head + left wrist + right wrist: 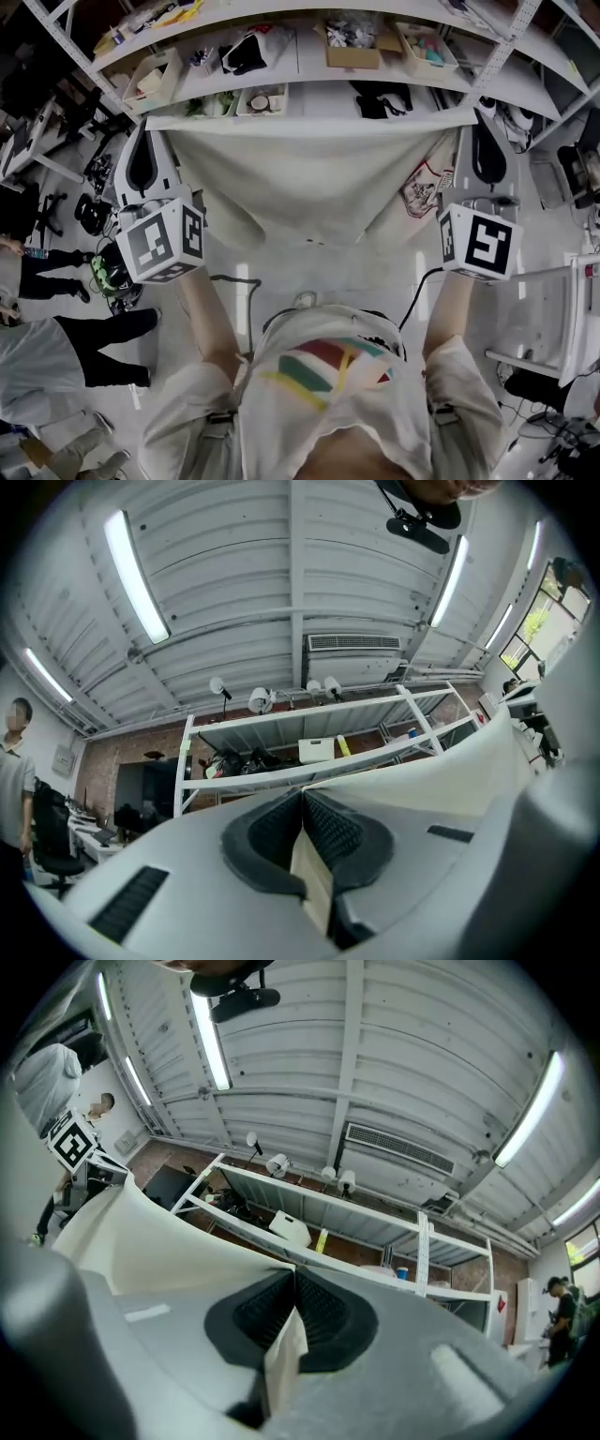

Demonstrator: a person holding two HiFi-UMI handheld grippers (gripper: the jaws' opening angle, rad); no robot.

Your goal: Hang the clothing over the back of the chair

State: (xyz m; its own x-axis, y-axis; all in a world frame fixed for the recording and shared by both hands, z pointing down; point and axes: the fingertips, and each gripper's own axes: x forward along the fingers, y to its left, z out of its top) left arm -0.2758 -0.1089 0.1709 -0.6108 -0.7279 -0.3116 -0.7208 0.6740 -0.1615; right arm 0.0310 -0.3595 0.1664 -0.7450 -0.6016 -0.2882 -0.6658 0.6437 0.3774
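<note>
A cream garment (309,183) with a red-outlined print near its right edge hangs spread out flat between my two raised grippers. My left gripper (148,127) pinches its top left corner and my right gripper (476,117) its top right corner. In the left gripper view the jaws (302,799) are shut on a fold of cream cloth (315,878), and the rest spreads off to the right. The right gripper view shows the jaws (292,1283) shut on a cloth fold (281,1358), with the sheet running off left. A white chair (555,314) stands on the floor at the right.
White metal shelving (309,80) with boxes and dark items runs behind the garment. People stand at the left (66,347). A black cable (417,291) trails on the floor. Both gripper views point up at a ribbed ceiling with strip lights (136,574).
</note>
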